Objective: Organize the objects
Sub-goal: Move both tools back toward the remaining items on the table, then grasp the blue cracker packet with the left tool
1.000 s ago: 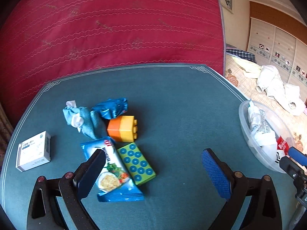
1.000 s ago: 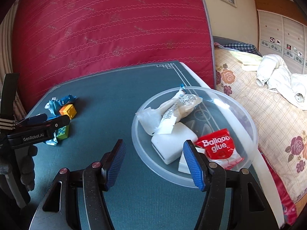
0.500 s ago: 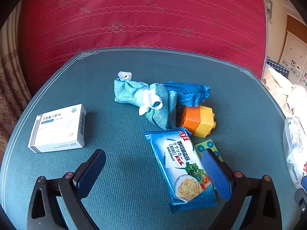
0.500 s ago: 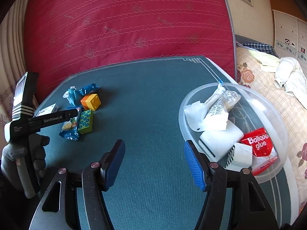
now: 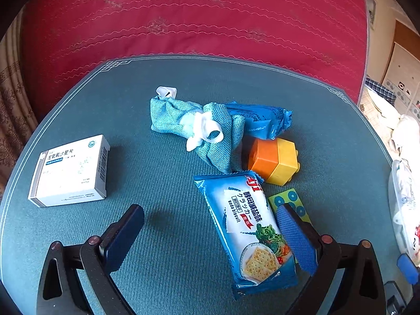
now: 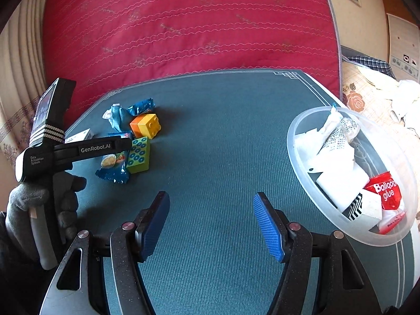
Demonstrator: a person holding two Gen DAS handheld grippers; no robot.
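In the left wrist view, the left gripper hangs over the green table mat with its jaws spread wide. Between the two fingers lies the soda biscuit packet, close to the right finger and not touched by the left one. I cannot tell if the right finger touches it. Just behind this finger, the green block with blue circles is partly hidden. Farther on the mat is the orange and yellow block, and the blue mesh cloth bundle with a white plastic piece lies to its left. A dark blue wrapper lies at the far right of the bundle, touching it. The white medicine box is alone at the left, well apart from the group. A red mattress stands behind the table.

In the right wrist view, the right gripper has its jaws spread too and holds nothing; only bare mat is between them. At the right, the clear plastic bowl holds white packets and a red Balloon glue pouch. At the far left, the group of objects lies under the other gripper, which a gloved hand holds.
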